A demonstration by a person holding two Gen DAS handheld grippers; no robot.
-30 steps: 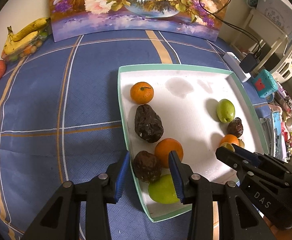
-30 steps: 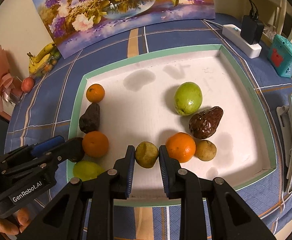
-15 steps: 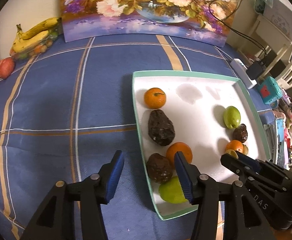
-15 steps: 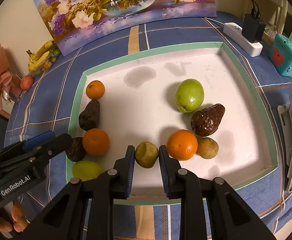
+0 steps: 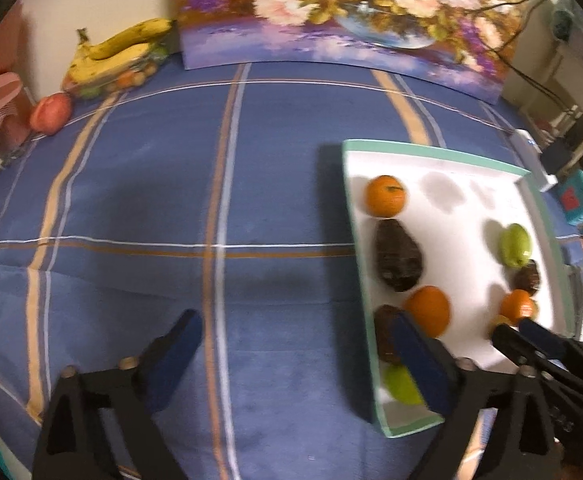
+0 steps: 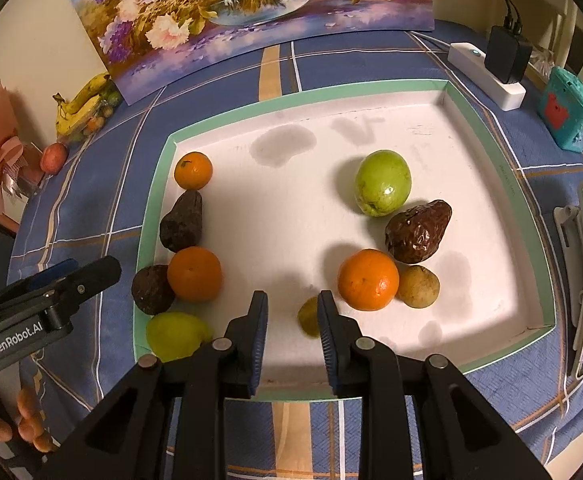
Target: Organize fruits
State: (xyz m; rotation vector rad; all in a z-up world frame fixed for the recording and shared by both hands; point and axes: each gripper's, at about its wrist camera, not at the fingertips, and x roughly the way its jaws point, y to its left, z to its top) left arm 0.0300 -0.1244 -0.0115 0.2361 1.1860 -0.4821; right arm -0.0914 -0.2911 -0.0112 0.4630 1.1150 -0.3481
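Two Hand-Held Grippers, One Tray of Fruit

Ten fruits lay in the white tray (image 6: 491, 152) on the blue plaid tabletop (image 5: 151, 200). The right hand-held gripper (image 6: 293, 314) stood partly open over the tray's near edge, holding nothing, its right finger touching a small yellow-green fruit (image 6: 309, 316). The left hand-held gripper (image 5: 295, 352) gaped wide and empty, straddling the tray's left rim near a dark fruit (image 5: 385, 332). Bananas (image 5: 119, 54) sat far off.

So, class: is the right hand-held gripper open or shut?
Open. The right hand-held gripper shows bare tray between its jaws; the small yellow-green fruit sits beside its right finger, ungripped.
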